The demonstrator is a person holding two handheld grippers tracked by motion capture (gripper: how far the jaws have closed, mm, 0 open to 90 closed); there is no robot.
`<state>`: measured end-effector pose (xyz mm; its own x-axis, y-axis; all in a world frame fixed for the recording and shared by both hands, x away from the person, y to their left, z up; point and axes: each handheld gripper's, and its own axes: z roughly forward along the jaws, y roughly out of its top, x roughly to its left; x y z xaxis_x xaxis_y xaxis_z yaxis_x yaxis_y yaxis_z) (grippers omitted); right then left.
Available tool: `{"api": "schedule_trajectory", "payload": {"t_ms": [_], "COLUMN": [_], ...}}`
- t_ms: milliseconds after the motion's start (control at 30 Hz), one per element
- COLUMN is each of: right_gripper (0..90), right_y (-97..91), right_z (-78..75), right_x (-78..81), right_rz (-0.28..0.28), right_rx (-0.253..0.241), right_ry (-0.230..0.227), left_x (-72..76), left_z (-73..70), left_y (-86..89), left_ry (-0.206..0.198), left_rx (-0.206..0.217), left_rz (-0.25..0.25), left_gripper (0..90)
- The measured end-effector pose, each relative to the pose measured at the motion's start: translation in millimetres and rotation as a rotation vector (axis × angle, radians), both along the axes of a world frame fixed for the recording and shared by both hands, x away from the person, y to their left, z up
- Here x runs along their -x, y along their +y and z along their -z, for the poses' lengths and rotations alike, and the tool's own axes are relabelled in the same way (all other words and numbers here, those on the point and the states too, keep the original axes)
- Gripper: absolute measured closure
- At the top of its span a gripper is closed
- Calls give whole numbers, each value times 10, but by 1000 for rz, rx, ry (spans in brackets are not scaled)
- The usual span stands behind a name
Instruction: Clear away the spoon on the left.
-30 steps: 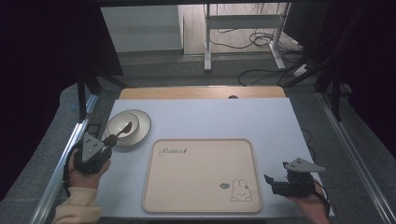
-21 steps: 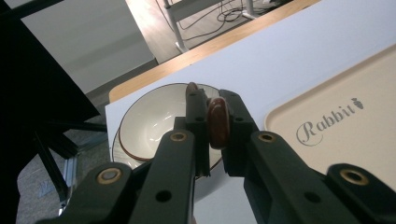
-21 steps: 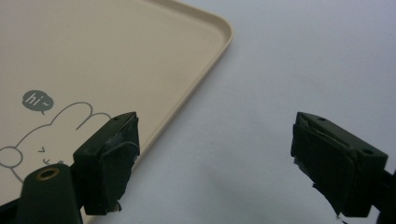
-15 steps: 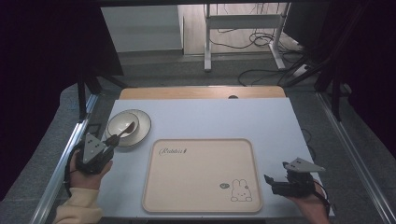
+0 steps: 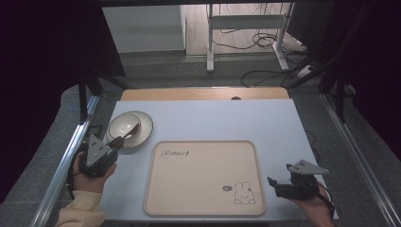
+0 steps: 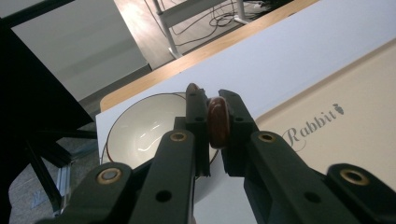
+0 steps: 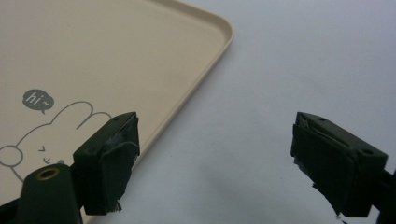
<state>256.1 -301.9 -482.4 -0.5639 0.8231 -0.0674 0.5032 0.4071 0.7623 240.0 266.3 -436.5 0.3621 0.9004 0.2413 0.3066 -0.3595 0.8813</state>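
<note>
Left claw [image 6: 215, 122] clamped, right claw [image 7: 212, 163] agape

Layout on the surface [image 5: 213, 118]: a tray [image 5: 203, 177] lies at the near centre. A bowl [image 5: 124, 126] sits on a plate [image 5: 144, 126] behind and to the left of the tray. The left tool [image 5: 120, 140] is at the plate's near edge; the right tool [image 5: 274, 184] lies just right of the tray's near right corner.
</note>
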Motion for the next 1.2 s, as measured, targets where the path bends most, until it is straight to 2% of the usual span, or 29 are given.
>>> {"api": "schedule_trajectory", "payload": {"t_ms": [733,1200], "right_gripper": [157,157], "right_y": [-3,0], "right_z": [2,4], "right_x": [2,0], "right_rz": [0,-1], "right_rx": [3,5], "right_ry": [1,0], "left_x": [25,55], "left_z": [-36,-49], "left_y": [-103,-222], "left_ry": [-11,-12], "left_rx": [-7,-17], "left_rz": [33,77], "left_gripper": [839,838]}}
